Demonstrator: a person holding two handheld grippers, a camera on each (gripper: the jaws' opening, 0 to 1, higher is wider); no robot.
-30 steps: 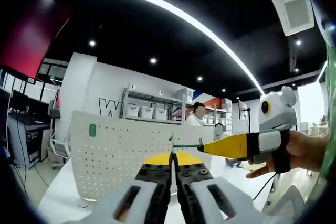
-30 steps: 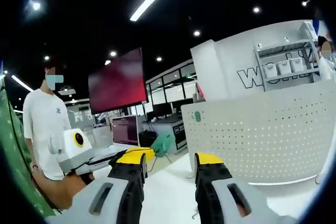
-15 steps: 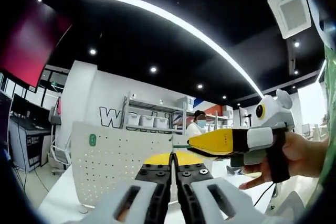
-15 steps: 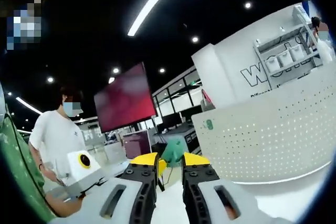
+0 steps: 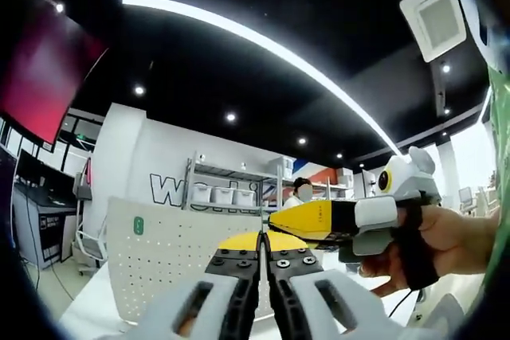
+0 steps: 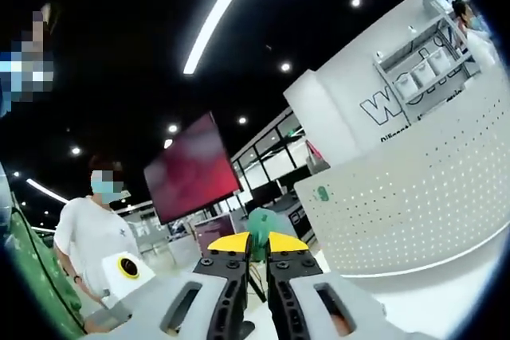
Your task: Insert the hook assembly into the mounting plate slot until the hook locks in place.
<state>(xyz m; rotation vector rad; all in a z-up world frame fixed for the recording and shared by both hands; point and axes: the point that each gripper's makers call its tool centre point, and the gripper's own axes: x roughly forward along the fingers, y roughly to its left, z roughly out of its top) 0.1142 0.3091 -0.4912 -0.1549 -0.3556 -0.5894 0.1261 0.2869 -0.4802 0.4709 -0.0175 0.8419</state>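
The white perforated mounting plate (image 5: pixel 167 252) stands upright on a white table, behind my left gripper (image 5: pixel 261 238). That gripper is shut on a thin green hook piece (image 5: pixel 260 227) sticking up between its yellow tips. My right gripper (image 5: pixel 279 219) comes in from the right, held by a hand, its yellow tips meeting the left gripper's tips at the hook. In the right gripper view, the right gripper (image 6: pixel 256 241) is shut on the green hook assembly (image 6: pixel 260 224), and the mounting plate (image 6: pixel 414 205) curves away to the right.
A person in a white T-shirt (image 6: pixel 88 232) stands at the left of the right gripper view. Another person (image 5: pixel 301 191) is by shelves with white bins (image 5: pixel 231 193) behind the plate. A red screen (image 6: pixel 187 173) hangs in the background. White table (image 6: pixel 446 296) lies below the plate.
My right gripper's jaws closed from wide open onto the green hook assembly. In the left gripper view the right gripper moved left to the left gripper's tips. Both views tilted upward.
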